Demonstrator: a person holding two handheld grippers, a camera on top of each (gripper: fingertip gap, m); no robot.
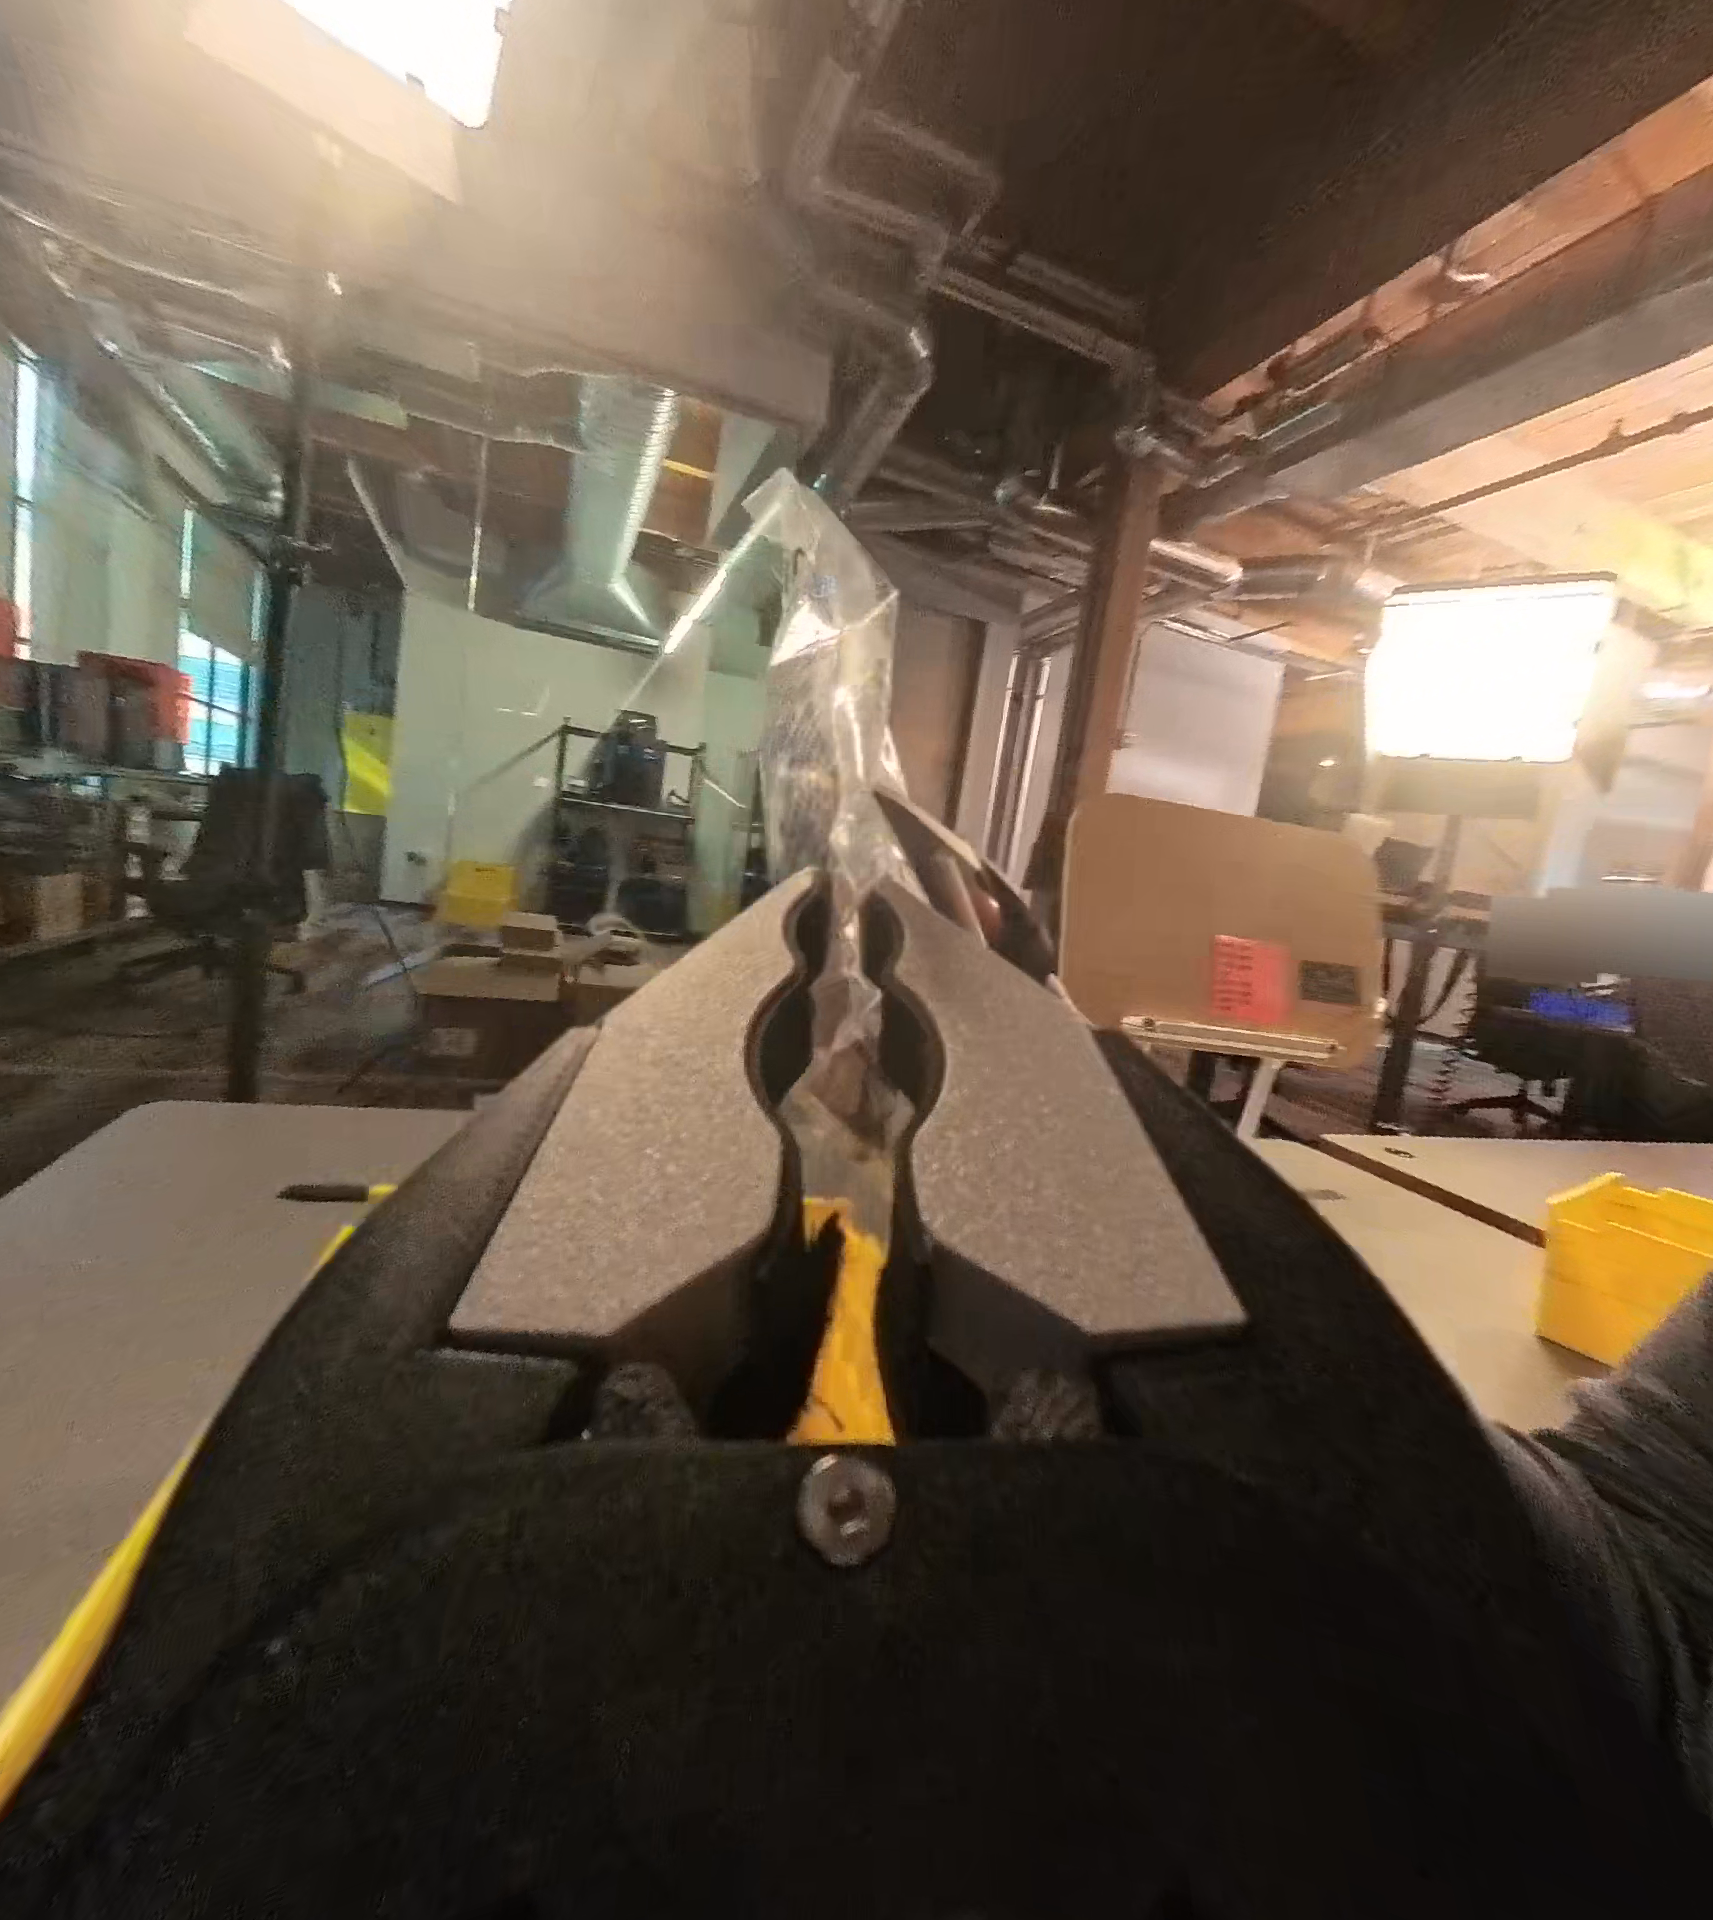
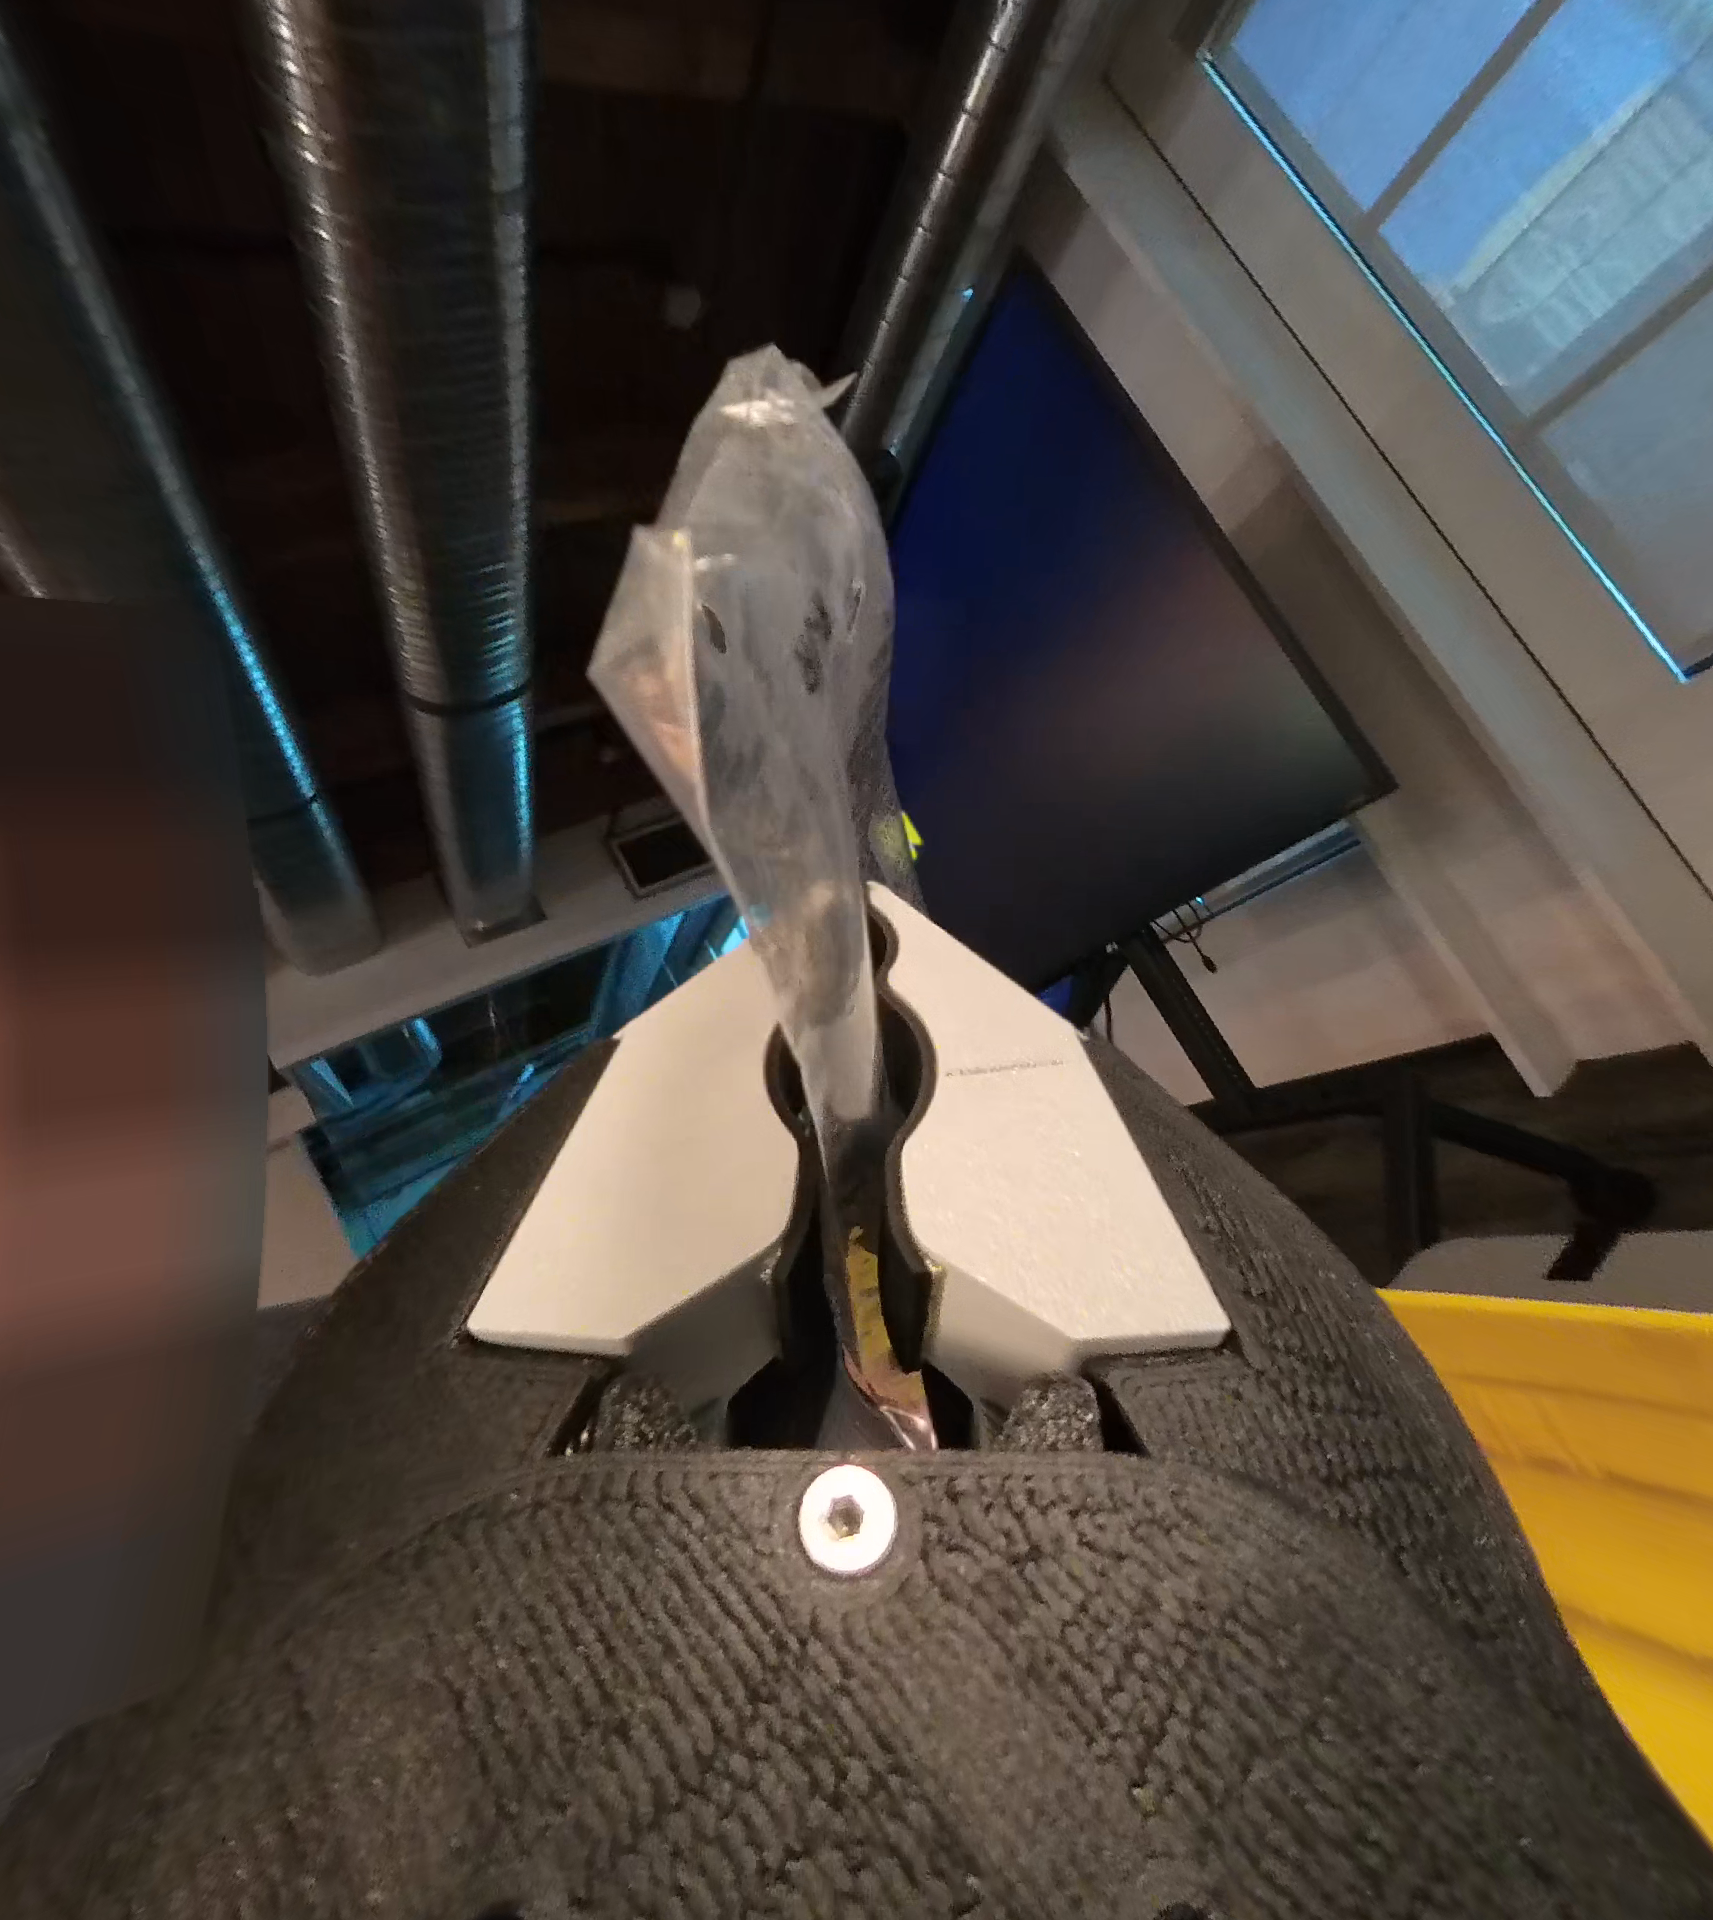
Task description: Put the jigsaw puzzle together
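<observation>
Left wrist view — left claw [image 1: 839,894] tilted upward, pinching clear plastic bag [image 1: 821,665].

Motion blur softens the clear plastic bag [image 1: 836,665] rising from the left claw [image 1: 839,894]; its dark contents cannot be identified. A yellow bin [image 2: 1610,1538] is cut off by the right edge. The distant shelves [image 1: 21,727] are too blurred to read.

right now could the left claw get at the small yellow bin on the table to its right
Probably not as things stand. The left claw is already shut on a clear plastic bag, and a grey sleeve lies between it and the small yellow bin.
</observation>
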